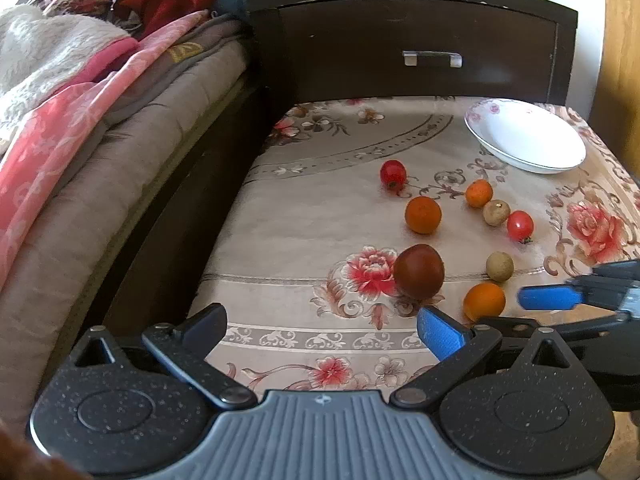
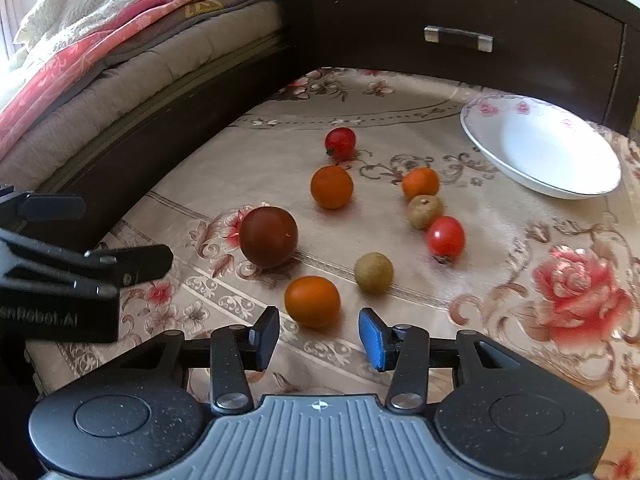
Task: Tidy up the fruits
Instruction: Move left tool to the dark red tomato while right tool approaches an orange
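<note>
1. Left wrist view: the left claw (image 1: 322, 326) is standing with its fingers wide apart, holding nothing, over the flower-patterned desk (image 1: 304, 216). No writing is showing here. The right claw (image 1: 550, 300) is entering cut off at the right edge; its state cannot be told from here.
2. Fruits are lying loose on the desk: a dark red tomato (image 1: 419, 271) nearest, oranges and small fruits behind. The white plate (image 1: 525, 140) is sitting empty, well apart at the far right.
3. Right wrist view: the right claw (image 2: 319, 338) is gaping apart, empty, just before the nearest orange (image 2: 312, 301). Partial lettering "enRobot.AI" is reading on the left claw's body (image 2: 60, 312), its start cut off.
</note>
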A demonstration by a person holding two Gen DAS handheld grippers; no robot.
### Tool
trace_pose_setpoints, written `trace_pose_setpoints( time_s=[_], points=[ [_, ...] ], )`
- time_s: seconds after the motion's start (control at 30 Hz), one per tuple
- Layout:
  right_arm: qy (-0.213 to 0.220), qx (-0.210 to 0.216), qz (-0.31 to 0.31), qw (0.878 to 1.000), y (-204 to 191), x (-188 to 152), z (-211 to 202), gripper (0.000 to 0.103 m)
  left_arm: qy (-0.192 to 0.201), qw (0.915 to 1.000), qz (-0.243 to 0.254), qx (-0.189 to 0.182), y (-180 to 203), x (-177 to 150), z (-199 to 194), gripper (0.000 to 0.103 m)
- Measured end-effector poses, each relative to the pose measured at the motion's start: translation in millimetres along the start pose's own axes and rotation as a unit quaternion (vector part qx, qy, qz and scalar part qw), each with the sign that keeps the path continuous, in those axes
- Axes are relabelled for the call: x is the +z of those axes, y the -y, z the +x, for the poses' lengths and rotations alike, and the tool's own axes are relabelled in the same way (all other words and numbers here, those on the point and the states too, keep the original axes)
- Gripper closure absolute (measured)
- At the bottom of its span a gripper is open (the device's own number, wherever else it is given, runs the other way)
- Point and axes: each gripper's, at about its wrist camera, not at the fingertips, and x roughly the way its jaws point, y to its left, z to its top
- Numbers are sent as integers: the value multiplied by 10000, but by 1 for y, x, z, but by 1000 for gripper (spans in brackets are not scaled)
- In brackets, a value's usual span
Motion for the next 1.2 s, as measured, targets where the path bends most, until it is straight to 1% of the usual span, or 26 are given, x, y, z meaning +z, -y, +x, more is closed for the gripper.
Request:
trace_pose_setpoints(
  time_s=[0.07, 0.1, 0.17, 0.27, 0.33, 0.5, 0.6, 0.77, 0.93, 1.0, 1.17, 1.2],
  points=[
    [-25, 70, -33, 10000, -2, 1, 6, 67, 8, 10000, 37, -25, 2, 1, 1, 0],
    [-53, 91, -46, 9999, -3, 2, 9, 71, 4, 10000, 52, -22, 2, 1, 2, 0],
    [-97, 64, -58, 9999, -2, 2, 14, 76, -29, 9999, 58, -89, 3, 1, 5, 0],
    [-118, 108, -35, 9999, 2, 2, 11, 77, -64, 9998, 91, -181, 7, 3, 10, 0],
    [-128, 111, 49, 9998, 8, 1, 8, 77, -86, 9993, 148, -317, 11, 6, 15, 4],
    [-175, 104, 270, 9994, 23, -8, -3, 77, -54, 9974, 369, -616, 29, 16, 27, 9],
    [-188, 110, 375, 9991, 28, -12, -8, 77, -52, 9967, 368, -718, 36, 21, 37, 16],
    [-217, 110, 481, 9985, 33, -12, -11, 77, -269, 9958, 325, -806, 42, 23, 59, 28],
    [-241, 92, 550, 9982, 34, -12, -14, 76, -429, 9952, 153, -872, 41, 23, 71, 41],
    [-252, 74, 580, 9980, 35, -12, -15, 77, -524, 9944, 95, -909, 40, 22, 77, 41],
    [-267, 25, 678, 9973, 36, -14, -18, 77, -589, 9938, 65, -942, 41, 24, 80, 41],
    [-264, 10, 696, 9972, 37, -14, -19, 77, -608, 9936, 67, -954, 41, 25, 81, 39]
  ],
)
